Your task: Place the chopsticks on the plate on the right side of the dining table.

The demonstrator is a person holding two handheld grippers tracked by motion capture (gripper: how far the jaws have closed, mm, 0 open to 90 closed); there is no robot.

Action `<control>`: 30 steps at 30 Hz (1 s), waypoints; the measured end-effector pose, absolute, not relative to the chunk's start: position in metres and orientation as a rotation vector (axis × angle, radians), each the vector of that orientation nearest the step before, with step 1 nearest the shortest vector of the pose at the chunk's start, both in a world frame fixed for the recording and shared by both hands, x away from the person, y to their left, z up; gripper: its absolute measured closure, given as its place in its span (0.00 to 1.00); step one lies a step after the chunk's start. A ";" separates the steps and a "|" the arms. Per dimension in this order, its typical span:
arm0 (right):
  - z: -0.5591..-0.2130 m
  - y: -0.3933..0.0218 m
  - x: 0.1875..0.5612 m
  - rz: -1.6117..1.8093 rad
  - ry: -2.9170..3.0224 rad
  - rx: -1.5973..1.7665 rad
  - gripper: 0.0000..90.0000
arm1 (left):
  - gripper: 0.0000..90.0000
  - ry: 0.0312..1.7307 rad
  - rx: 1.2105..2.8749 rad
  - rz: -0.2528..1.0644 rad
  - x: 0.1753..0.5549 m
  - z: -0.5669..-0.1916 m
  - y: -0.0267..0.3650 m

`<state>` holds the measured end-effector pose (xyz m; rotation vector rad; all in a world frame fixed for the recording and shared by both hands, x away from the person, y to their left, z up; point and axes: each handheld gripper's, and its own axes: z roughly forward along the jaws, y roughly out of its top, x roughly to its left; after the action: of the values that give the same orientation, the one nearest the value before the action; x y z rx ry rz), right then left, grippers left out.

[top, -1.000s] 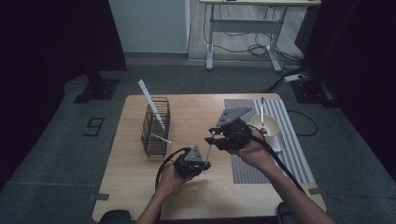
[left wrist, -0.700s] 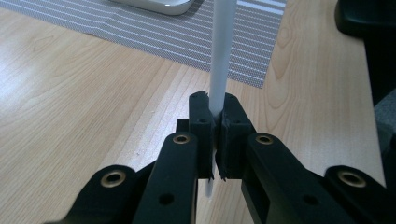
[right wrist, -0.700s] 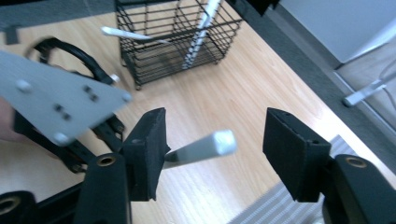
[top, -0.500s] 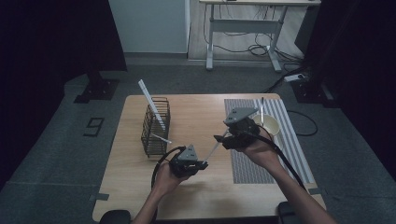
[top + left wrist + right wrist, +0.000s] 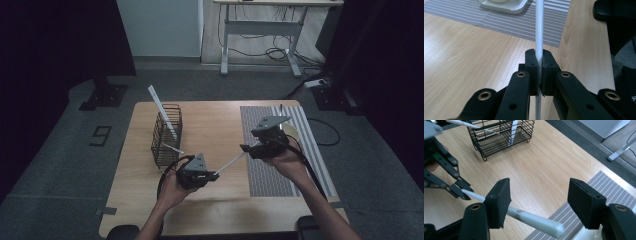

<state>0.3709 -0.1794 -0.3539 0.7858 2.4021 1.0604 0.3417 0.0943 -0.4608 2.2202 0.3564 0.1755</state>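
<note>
smooth glossy white plastic stick (image 5: 529, 218), black wire basket (image 5: 499, 135) (metal), matt wood table (image 5: 544, 167).

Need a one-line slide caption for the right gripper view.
Right hand-held gripper open around a white utensil handle, left hand-held gripper clamping its far end, wire basket behind.

We can read one sign for certain: a dark figure 9 (image 5: 101, 134) marked on the grey floor (image 5: 60, 165) left of the table, seen from the high view. On the white handle of the utensil (image 5: 520, 214) in the right gripper view we make out a small grey printed mark, too small and blurred for us to read its characters
</note>
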 end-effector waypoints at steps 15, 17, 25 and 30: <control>-0.381 -0.206 0.375 1.075 2.370 0.884 0.37 | 0.95 0.310 2.226 0.162 0.341 -0.451 0.100; -0.384 -0.210 0.376 1.071 2.367 0.898 0.37 | 0.95 0.301 2.228 0.162 0.342 -0.451 0.100; -0.401 -0.220 0.374 1.069 2.374 0.940 0.37 | 0.95 0.266 2.242 0.168 0.341 -0.447 0.099; -0.403 -0.222 0.373 1.069 2.392 0.922 0.34 | 0.96 0.260 2.259 0.160 0.342 -0.447 0.098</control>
<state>0.3726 -0.2219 -0.4032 0.9216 2.3919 1.0693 0.3419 0.0979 -0.4470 2.2590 0.2597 0.1599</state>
